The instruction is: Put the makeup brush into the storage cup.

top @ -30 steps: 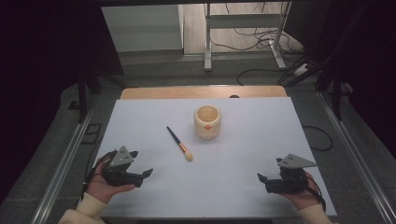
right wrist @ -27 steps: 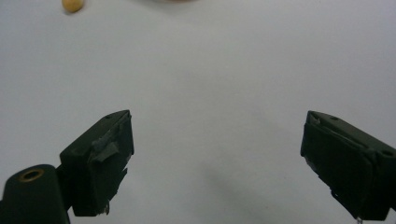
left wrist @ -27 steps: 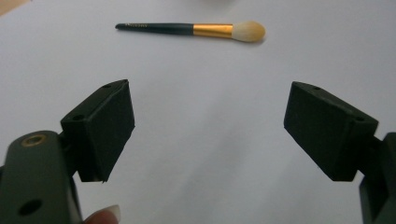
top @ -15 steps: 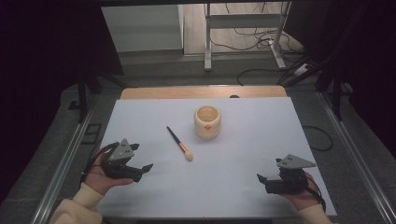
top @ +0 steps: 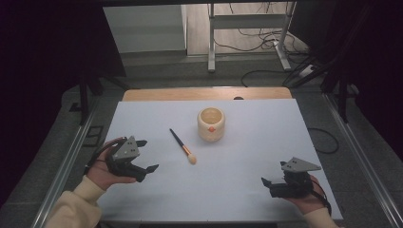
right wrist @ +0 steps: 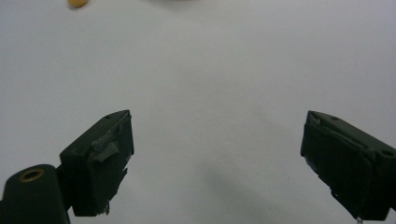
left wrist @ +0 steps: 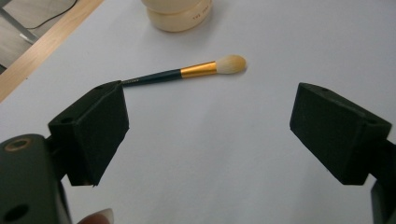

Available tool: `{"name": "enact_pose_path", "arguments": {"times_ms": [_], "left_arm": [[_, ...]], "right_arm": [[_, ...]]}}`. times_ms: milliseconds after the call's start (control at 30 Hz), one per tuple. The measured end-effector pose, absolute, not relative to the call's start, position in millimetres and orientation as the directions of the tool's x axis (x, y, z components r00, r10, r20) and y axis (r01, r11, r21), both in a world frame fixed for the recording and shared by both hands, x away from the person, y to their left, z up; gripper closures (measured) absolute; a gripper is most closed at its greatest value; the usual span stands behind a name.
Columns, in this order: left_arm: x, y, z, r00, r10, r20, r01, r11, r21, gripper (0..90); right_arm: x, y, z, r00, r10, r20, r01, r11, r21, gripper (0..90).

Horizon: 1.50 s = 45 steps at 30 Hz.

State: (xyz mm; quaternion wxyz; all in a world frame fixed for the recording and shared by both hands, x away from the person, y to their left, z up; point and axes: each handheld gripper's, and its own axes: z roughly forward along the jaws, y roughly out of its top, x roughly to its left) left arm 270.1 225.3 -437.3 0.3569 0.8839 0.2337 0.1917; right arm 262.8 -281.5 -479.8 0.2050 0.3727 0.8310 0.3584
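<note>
High view first, from the left: the left hand-held gripper sits over the left part of the white counter, held by a hand in a cream sleeve. Compared with a second ago it has lifted a little and come inward toward the middle, and its jaws have just been opening; they now stand spread wide with nothing between them. Just to its right lies the makeup brush, flat on the counter, dark handle pointing away and pale bristle tip nearest the person, in the same spot as before. Left gripper view shows that brush lying ahead of the open jaws, its handle end passing behind the left jaw, not touched by either pad. Beyond the brush stands the cream-coloured cup, upright, apart from the brush, unmoved. Far right, the right hand-held gripper rests low near the counter's near edge, just where it was earlier; right gripper view shows its jaws spread wide over bare white surface, holding nothing.
</note>
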Motion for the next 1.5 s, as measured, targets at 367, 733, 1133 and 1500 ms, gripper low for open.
{"name": "enact_pose_path", "arguments": {"times_ms": [367,733,1133,1500], "left_arm": [[279,227,-438,0.817,0.551,0.172,0.292,-0.651,0.7,10.2],[287,226,-434,0.825,0.518,0.224,0.25,-0.691,0.679,9.3],[297,217,-426,0.865,0.434,0.252,0.193,-0.752,0.631,9.4],[306,214,-424,0.883,0.372,0.286,0.133,-0.782,0.609,9.7]], "right_arm": [[263,-281,-480,-0.64,0.765,-0.075,0.474,0.469,0.745,9.9],[263,-281,-481,-0.641,0.764,-0.076,0.475,0.472,0.743,9.9],[263,-281,-481,-0.641,0.764,-0.075,0.476,0.472,0.742,9.9],[263,-281,-481,-0.646,0.76,-0.075,0.472,0.475,0.742,9.8]]}}
